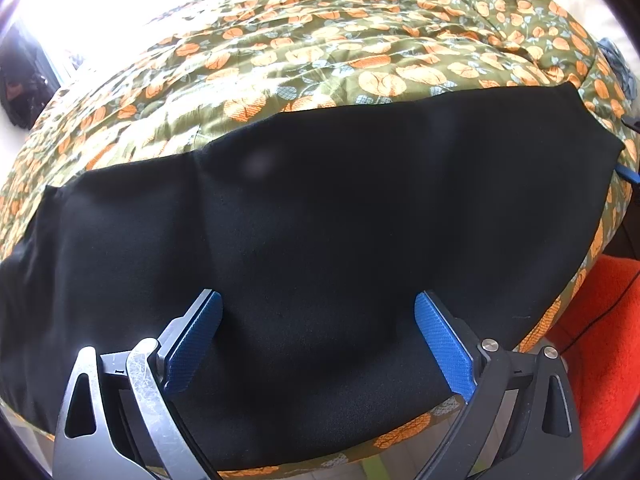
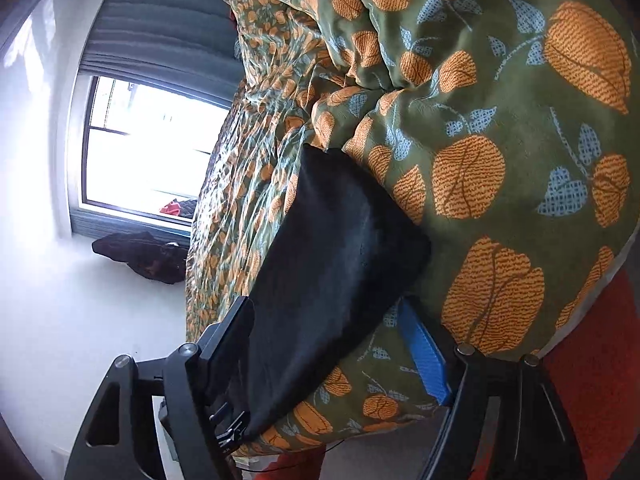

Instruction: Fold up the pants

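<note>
One pair of black pants lies spread flat across the floral duvet, filling the middle band of the left wrist view from the left edge to the upper right. In the right wrist view the same dark cloth runs from centre frame down toward the lower left, seen edge-on.

Left gripper: jaws wide apart, blue pads straddling the near edge of the fabric at bottom centre; nothing pinched between them.

Right gripper: jaws apart, with the corner of the pants lying between them. The dark finger sits against the cloth at lower left, the blue pad to its right over the duvet; cannot tell if it presses the fabric.

Orange rug at lower right. Bright window at left, a dark heap of clothes below it.
</note>
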A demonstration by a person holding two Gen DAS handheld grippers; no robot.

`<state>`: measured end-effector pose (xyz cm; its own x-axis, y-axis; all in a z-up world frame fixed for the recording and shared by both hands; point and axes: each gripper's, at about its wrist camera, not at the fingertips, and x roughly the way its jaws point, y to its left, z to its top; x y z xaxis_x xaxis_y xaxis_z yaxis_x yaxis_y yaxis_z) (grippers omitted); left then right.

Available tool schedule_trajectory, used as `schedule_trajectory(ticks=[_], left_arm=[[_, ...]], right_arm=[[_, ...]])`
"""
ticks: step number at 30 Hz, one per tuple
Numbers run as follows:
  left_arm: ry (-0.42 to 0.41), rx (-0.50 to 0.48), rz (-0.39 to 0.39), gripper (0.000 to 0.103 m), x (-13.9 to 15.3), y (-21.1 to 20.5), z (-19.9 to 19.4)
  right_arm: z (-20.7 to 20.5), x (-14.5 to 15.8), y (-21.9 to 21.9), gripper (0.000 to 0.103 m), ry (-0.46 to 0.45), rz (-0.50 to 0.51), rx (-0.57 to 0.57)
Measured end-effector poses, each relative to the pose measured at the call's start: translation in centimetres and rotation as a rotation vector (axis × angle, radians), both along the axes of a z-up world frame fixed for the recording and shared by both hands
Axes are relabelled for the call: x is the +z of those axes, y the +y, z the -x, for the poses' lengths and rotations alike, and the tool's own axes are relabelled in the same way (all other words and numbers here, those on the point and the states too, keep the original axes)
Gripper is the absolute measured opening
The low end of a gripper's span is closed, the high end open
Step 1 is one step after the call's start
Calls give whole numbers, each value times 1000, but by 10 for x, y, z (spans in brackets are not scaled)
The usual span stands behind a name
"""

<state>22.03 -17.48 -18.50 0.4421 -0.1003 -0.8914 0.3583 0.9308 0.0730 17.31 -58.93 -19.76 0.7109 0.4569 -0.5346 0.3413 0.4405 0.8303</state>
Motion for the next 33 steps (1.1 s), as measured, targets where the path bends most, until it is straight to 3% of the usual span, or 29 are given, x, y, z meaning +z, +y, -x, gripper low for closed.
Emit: schedule_trajectory(ticks=[3, 5, 6, 7, 8, 9, 12, 18, 21, 24, 28, 32, 33], left_arm=[[-9, 8, -3, 98, -1, -1, 1], [-13, 10, -4, 98, -2, -2, 1], [-15, 9, -4, 98, -2, -2, 1], [-17, 6, -4, 98, -2, -1, 2], [-18, 2, -4, 99, -2, -1, 1], [-17, -1, -2, 99, -2, 0, 1], [-15, -2, -1, 102, -4, 1, -1], [42, 2, 63, 102, 6, 11, -12], [29, 89, 159, 100, 35, 50, -20], [-23, 218, 267, 100, 67, 116, -26], [-80, 430, 353, 100, 90, 214, -23], [-85, 594, 359, 100, 81, 288, -8], [-76, 622, 358, 100, 75, 300, -2]], right_arm=[[-12, -4, -6, 73, 3, 41, -3], [-19, -16, -6, 66, 29, 39, -11], [-21, -19, -5, 53, 38, 52, -15], [-22, -21, -4, 22, 56, 79, -18], [-23, -21, -4, 13, 58, 81, -11], [-21, -17, -3, 11, 40, 69, -16], [-16, 17, 3, 10, -49, 97, 18], [-24, 131, 49, 10, -264, 127, 154], [-38, 187, 96, 10, -375, 139, 246], [-48, 223, 160, 10, -462, 145, 359], [-70, 226, 279, 10, -510, 187, 546], [-77, 163, 410, 12, -504, 283, 679], [-75, 140, 443, 21, -489, 358, 715]])
